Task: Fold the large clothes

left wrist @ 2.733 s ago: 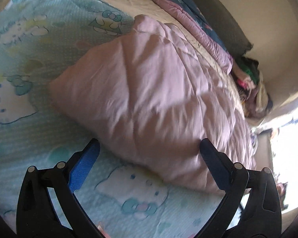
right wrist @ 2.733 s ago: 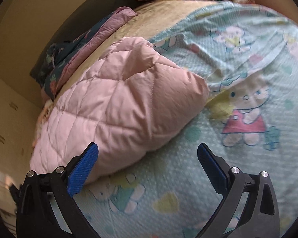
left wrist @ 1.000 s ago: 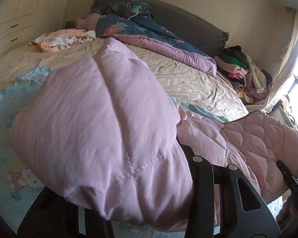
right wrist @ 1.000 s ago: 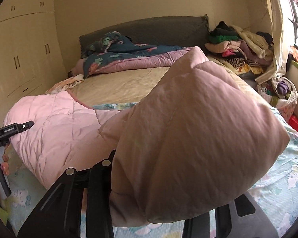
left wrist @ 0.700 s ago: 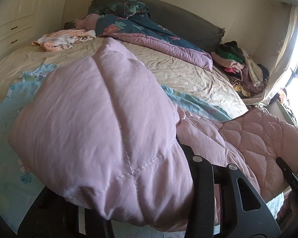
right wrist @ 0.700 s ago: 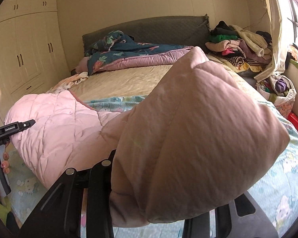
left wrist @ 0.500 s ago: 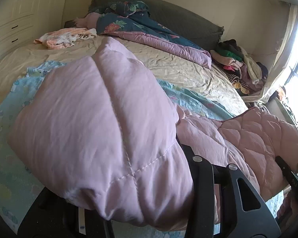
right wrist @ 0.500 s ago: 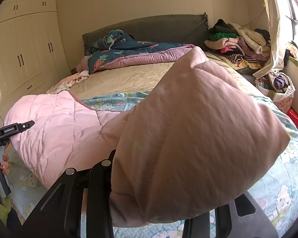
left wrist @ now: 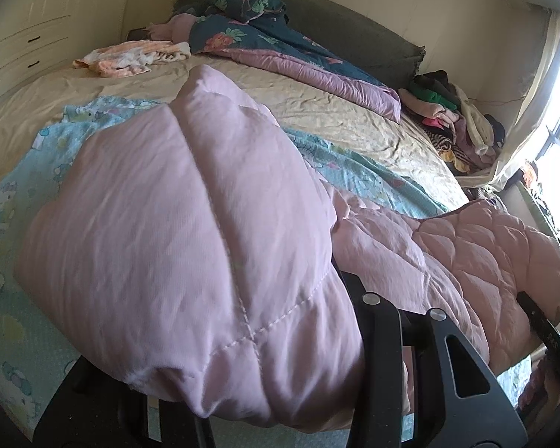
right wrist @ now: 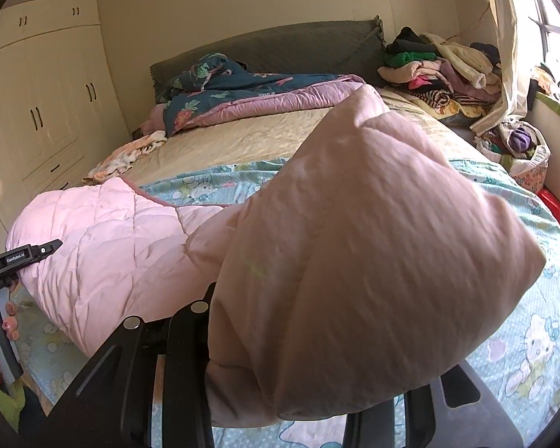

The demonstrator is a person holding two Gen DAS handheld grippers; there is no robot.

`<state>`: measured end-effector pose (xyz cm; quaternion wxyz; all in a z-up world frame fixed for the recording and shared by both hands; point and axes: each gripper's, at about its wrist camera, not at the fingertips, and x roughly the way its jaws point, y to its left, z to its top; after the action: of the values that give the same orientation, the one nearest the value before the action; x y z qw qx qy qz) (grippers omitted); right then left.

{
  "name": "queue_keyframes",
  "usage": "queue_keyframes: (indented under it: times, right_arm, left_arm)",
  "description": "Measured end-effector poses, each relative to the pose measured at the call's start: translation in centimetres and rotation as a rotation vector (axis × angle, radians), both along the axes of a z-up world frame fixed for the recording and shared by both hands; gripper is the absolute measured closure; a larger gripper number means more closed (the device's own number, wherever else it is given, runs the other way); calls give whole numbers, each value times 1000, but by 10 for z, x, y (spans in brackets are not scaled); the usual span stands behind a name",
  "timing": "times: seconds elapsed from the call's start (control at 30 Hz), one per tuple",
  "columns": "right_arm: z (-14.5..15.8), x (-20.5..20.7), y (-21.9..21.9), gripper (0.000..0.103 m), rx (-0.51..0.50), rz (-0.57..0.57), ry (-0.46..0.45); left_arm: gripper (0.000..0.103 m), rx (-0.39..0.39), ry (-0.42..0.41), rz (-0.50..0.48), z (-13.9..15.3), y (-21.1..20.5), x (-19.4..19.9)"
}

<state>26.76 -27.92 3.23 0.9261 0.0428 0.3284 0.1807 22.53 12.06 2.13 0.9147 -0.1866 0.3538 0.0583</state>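
A pink quilted comforter (left wrist: 190, 224) is lifted off the bed, one corner in each gripper. My left gripper (left wrist: 280, 366) is shut on its left corner, which bulges over the jaws and hides the fingertips. My right gripper (right wrist: 298, 369) is shut on the other corner (right wrist: 373, 254), also covering the jaws. The quilt's middle sags between them (right wrist: 104, 246). The right gripper's body shows at the edge of the left wrist view (left wrist: 545, 332), and the left one's in the right wrist view (right wrist: 18, 257).
A light blue cartoon-print sheet (right wrist: 534, 339) covers the near bed. Beyond lie a beige sheet (left wrist: 317, 104), a dark floral duvet (left wrist: 265, 37) by the grey headboard, a small peach garment (left wrist: 127, 59), and a clothes pile (right wrist: 436, 67). Wardrobes (right wrist: 37, 112) stand left.
Both grippers closed on the quilt's corners and lifted them from the bed. Over the last second they carry the quilt slowly forward over the blue sheet, still held.
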Motion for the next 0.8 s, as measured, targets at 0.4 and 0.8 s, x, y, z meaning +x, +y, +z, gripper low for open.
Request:
queue_keyframes:
  times: [0.4,0.8]
  right_arm:
    - [-12,1,-7,70,42,-46,62]
    - [-37,12,-12,66,90,-106,171]
  left_arm:
    - [68,-20,19,14,-8,4,-7]
    - [65,-26,66,37,-26,3,-1]
